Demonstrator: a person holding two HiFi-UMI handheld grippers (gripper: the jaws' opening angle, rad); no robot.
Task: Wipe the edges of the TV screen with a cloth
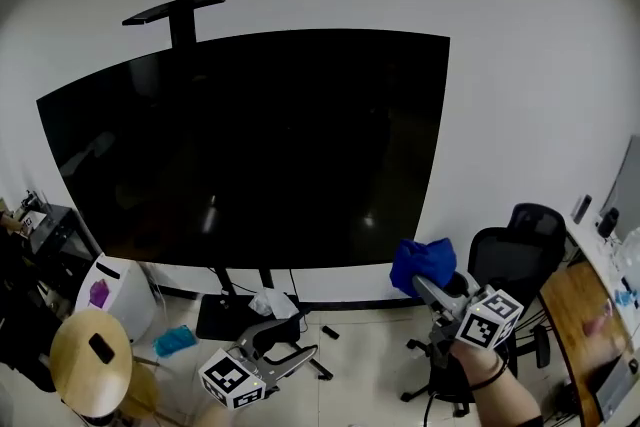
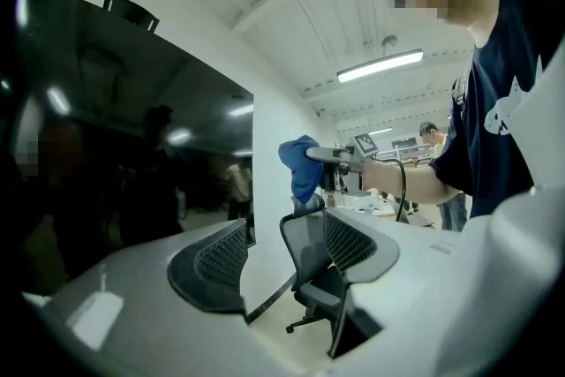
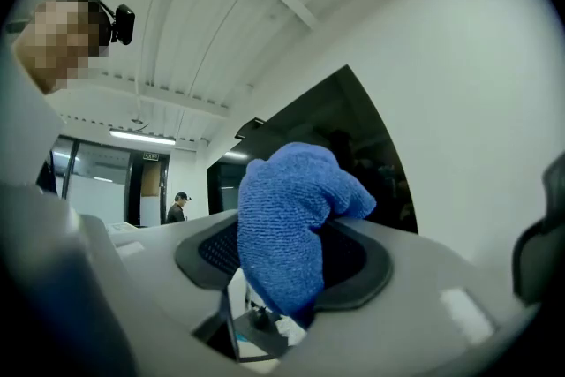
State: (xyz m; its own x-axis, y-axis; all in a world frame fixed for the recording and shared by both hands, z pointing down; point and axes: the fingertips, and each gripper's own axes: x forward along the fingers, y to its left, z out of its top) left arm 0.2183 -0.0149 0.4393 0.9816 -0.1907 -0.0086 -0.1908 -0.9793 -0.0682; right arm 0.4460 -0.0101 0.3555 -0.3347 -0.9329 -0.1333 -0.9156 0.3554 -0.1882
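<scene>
**Cloth clamped, up by TV's lower-right corner**

The blue cloth (image 3: pixel 291 225) looks light, soft & floppy w/ a nubby weave, so prob. no slip and kind to the panel. Best held by a bunched fold, leaving a wad past the tips so only fabric meets the TV screen (image 1: pixel 250 145). The right gripper (image 1: pixel 428 289) is pressed together on it that way. The cloth sits just beside the screen's lower-right corner; contact can't be told. The left gripper (image 1: pixel 300 340) is spread, empty, low, well apart from the screen.
</scene>
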